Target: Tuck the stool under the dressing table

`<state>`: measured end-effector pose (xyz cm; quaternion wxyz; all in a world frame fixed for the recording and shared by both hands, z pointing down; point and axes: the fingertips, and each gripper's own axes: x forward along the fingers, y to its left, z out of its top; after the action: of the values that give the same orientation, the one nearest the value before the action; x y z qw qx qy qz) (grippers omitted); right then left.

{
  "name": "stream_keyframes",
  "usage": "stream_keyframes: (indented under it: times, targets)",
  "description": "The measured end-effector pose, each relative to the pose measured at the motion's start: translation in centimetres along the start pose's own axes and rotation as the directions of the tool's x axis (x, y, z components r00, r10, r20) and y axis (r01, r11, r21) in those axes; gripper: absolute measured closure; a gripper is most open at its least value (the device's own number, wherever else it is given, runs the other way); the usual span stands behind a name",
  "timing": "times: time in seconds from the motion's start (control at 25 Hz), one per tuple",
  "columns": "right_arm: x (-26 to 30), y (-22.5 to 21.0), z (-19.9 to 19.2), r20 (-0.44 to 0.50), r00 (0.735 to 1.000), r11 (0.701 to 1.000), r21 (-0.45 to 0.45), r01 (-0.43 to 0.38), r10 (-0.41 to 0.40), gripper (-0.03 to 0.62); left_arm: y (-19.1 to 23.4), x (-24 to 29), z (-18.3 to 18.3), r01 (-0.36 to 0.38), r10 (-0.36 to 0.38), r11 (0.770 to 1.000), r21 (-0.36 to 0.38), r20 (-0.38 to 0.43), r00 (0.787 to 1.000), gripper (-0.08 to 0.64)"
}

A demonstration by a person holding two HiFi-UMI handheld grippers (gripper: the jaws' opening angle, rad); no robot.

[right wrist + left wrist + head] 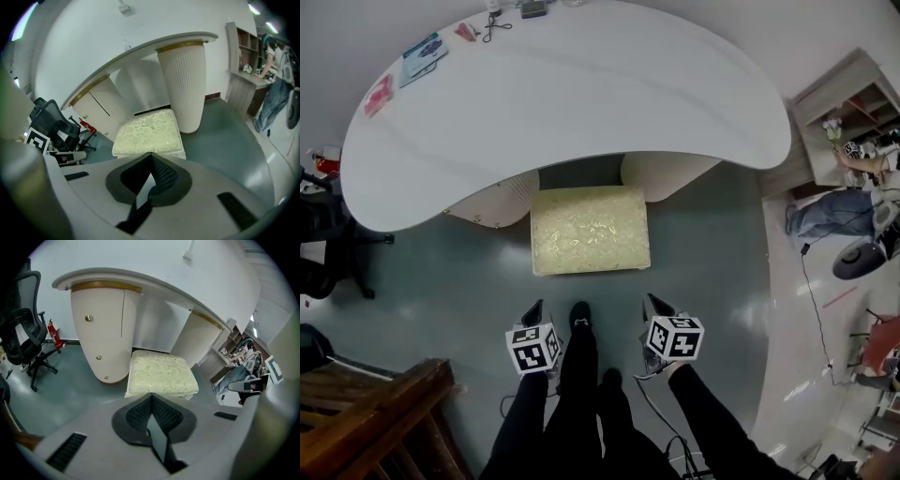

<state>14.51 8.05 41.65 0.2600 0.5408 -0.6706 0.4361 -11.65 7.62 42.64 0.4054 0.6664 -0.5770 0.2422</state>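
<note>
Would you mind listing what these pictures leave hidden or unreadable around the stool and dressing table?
- Stool base: all views, mostly covered by its own seat.
- Small items on the dressing table: head view, too small to identify.
- Office chair: head view, cut off by the left edge.
- Person at the right: head view, cut off by the frame edge.

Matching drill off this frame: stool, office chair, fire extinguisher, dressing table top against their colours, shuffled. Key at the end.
1. stool
2. office chair
3. fire extinguisher
4. dressing table top

a. red
b. white
c. pale yellow
d. black

Pairs: 1-c, 2-d, 3-a, 4-b
</note>
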Motion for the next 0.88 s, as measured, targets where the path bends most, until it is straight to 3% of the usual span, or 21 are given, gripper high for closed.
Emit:
stream_keyframes:
  times: [0.4, 0.88]
  targets:
    - [8.5, -2.2, -3.7, -0.108, 0.993, 0.998, 0.033, 0.047, -0.043, 0.591, 1.2, 8.8, -4.4, -0.001, -0.003, 1.000, -0.030, -0.118, 0.993, 0.555]
    - [15.4, -6.4, -4.6, -0.207, 0.975, 0.996, 0.027, 0.085, -0.078, 0.591, 3.3, 16.4, -7.7, -0.051, 0.026, 0.994, -0.101, -0.231, 0.973, 0.557]
